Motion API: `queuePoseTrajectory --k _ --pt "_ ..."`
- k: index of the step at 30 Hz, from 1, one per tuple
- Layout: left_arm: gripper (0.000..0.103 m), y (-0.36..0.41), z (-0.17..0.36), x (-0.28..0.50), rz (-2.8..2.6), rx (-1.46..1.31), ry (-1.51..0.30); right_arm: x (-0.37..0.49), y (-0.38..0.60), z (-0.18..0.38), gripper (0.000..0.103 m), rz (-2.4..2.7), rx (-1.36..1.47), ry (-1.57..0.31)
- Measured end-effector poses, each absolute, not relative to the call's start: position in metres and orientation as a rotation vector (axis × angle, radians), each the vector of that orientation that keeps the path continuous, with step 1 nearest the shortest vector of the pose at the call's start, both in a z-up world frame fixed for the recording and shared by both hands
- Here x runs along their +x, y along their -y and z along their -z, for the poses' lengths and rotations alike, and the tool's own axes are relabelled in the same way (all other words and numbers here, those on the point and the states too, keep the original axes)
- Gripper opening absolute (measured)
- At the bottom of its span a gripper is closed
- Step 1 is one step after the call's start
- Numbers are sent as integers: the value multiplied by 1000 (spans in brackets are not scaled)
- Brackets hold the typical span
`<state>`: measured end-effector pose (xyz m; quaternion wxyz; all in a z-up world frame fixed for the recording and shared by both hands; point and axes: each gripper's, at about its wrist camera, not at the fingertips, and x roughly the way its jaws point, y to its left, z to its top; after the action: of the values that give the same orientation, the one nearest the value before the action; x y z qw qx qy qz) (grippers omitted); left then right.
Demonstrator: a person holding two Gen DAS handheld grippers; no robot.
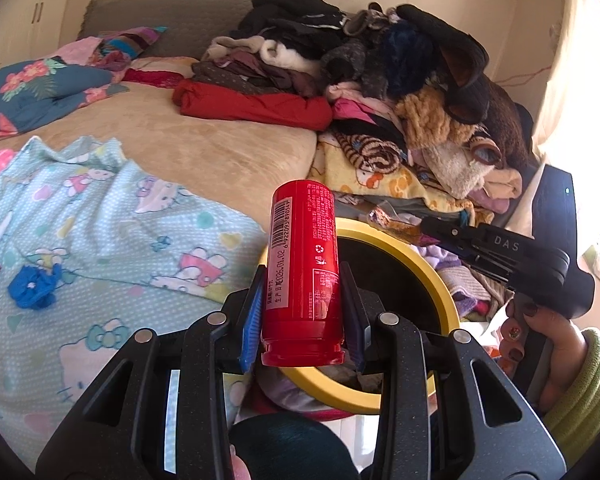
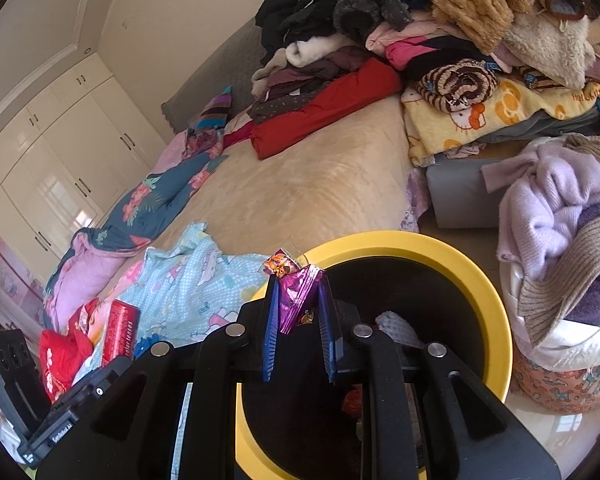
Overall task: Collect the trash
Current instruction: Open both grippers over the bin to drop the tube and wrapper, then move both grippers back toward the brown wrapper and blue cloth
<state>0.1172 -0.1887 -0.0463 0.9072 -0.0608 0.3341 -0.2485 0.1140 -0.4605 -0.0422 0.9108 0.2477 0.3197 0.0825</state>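
**Red can and purple wrapper held over a yellow-rimmed bin**

Left wrist view: left gripper (image 1: 302, 312) clamped around the lower part of a red can (image 1: 302, 264), blue pads pressed on either side, can upright with barcode label facing left. Held just above the near rim of the yellow bin (image 1: 440, 280), beside the bed (image 1: 204, 148). To the right, right gripper (image 1: 432, 228) in a person's hand (image 1: 540, 332), pinching a crinkled wrapper (image 1: 396, 222) over the far rim. Probably a light, thin-walled can: stiff enough at the rolled base, smooth and apt to slip or dent if squeezed mid-body; low grip near the base looks sound.

Right wrist view: right gripper (image 2: 298, 312) nearly closed on the purple foil wrapper (image 2: 296, 296), its torn end poking up past the fingertips. Directly over the bin (image 2: 496, 300), some scraps already inside. Wrapper likely featherweight, limp, slick; pinching a bunched fold suits it best, and may cling to the pads on release. Red can (image 2: 118, 332) visible lower left in the left gripper (image 2: 100, 380).
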Motion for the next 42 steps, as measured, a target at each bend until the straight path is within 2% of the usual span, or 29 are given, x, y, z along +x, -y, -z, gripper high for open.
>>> queuePoseTrajectory --k 10,12,14,15,17,18,23,42 --pt "27 230 74 126 595 -65 -763 115 472 50 21 -129 539 -668" --pt "27 238 80 129 621 -62 -777 116 474 52 29 -131 552 -671" --pt "29 242 83 131 642 -62 -780 116 477 52 51 -117 567 -659" --pt "36 243 84 132 651 -79 -778 116 478 51 53 -108 570 -648" --pt "80 241 84 133 655 -107 -764 114 480 48 62 -97 573 -621" --pt "86 239 83 133 652 -111 -752 115 480 46 64 -95 571 -613" --pt "92 228 73 128 593 -92 -691 115 472 40 70 -106 531 -587" --pt "92 106 54 130 285 -134 -591 127 374 32 71 -307 356 -593"
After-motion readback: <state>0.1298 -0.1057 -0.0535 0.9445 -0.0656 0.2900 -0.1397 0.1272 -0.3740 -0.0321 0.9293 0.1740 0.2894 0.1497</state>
